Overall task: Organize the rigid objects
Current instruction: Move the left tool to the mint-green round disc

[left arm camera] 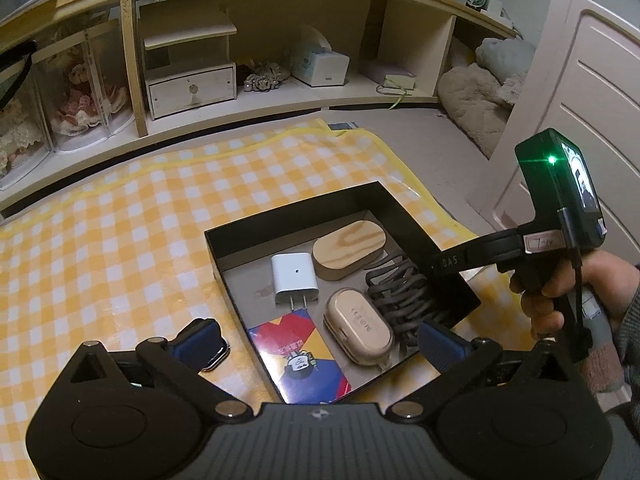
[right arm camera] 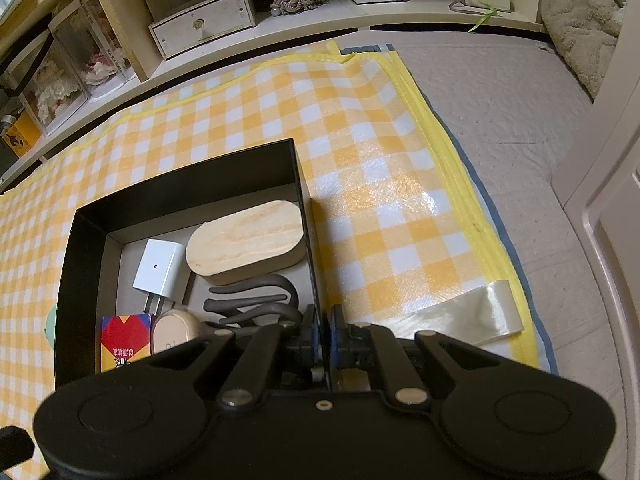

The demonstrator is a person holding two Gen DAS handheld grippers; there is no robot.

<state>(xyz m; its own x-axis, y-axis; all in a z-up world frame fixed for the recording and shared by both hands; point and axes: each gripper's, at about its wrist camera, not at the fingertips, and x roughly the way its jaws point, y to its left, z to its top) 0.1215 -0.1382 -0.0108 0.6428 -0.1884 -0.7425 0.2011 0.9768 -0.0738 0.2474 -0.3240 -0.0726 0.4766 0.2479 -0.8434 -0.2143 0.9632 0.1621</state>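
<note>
Five things already lie in the shallow black box (left arm camera: 304, 216): nearest, a glossy flat card pack (left arm camera: 298, 354) printed red, blue and yellow, a smooth rounded beige case (left arm camera: 358, 326) and a dark coiled cable (left arm camera: 404, 292), then a hard white plug adapter (left arm camera: 294, 276) and an oval pale-wood block (left arm camera: 348, 248) by the far wall. Just outside the near left corner, a shiny metal-edged item (left arm camera: 218, 356) rests on the yellow-and-white checked mat (left arm camera: 120, 220), so I judge the sorting nearly done. Left tool (left arm camera: 320, 340) gapes wide and empty above the box; right tool (right arm camera: 325, 330) is pinched onto the box's right wall.
</note>
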